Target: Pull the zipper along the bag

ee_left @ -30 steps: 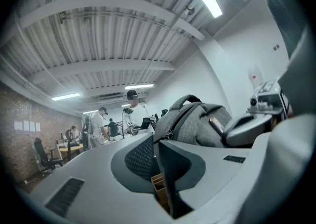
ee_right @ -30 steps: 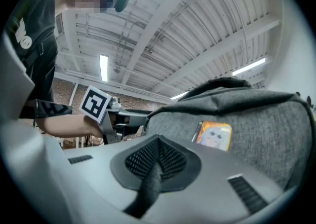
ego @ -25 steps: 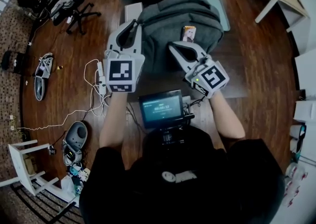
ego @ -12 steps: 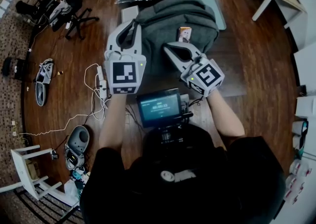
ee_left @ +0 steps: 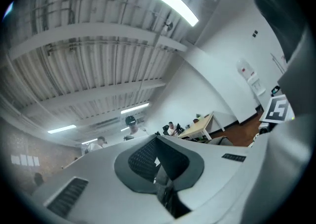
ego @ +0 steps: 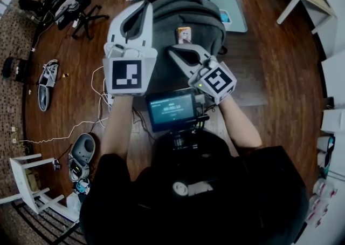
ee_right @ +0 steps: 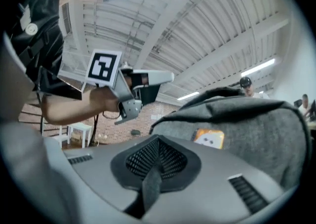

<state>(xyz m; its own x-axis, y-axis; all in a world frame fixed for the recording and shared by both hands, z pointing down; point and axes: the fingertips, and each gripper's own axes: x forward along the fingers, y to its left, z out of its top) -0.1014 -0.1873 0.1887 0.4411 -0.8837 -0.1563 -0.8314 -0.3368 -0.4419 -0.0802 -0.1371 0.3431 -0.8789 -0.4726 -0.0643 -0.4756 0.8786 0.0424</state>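
Note:
A grey backpack (ego: 197, 14) stands on the table, with an orange tag (ego: 184, 34) on its front. My left gripper (ego: 141, 7) is raised beside the bag's upper left edge. In the left gripper view (ee_left: 157, 159) it points up at the ceiling, its jaws have just been closing, and I see nothing between them. My right gripper (ego: 175, 50) rests shut against the bag's front, below the tag. The right gripper view (ee_right: 157, 161) has the backpack (ee_right: 247, 124) and tag (ee_right: 209, 139) to the right of the jaws. I cannot make out the zipper pull.
The grey table (ego: 245, 76) carries the bag and a teal tray (ego: 230, 16) behind it. A lit screen (ego: 172, 109) sits in front of the person's chest. Cables (ego: 102, 90), shoes (ego: 46, 79) and an office chair (ego: 73, 4) lie on the wooden floor at left.
My left gripper has risen and moved along the bag's left side toward its top. The right gripper has stayed at the bag's front.

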